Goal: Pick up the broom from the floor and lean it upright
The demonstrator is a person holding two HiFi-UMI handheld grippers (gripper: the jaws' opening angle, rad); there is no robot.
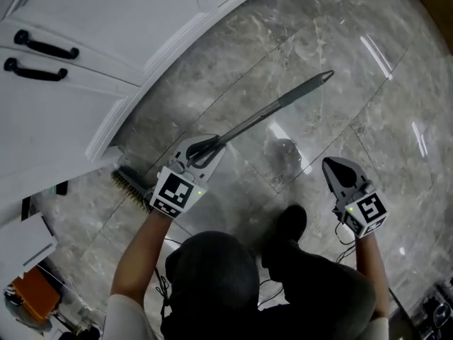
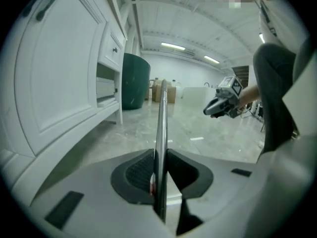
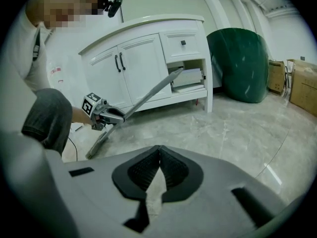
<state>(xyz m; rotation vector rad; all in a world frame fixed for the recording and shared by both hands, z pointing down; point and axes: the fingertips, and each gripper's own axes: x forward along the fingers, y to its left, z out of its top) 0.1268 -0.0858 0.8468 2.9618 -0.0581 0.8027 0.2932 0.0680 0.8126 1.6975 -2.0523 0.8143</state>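
Keep left gripper [image 1: 202, 152] clamped firmly on the broom [image 1: 276, 108], low on its handle, bristles [image 1: 131, 185] down by the white cabinet [image 1: 106, 27] at left, tip slanting far right. Pivot upright about the bristles toward the cabinet; bring the closed, empty right gripper [image 1: 338, 172] up to steady.

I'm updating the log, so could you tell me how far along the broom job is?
Done: the left gripper is clamped on the broom handle, which is off the floor and tilted. In hand: the lift, with the brush low by the cabinet. Left: standing it upright and leaning it. The right gripper is shut and empty.
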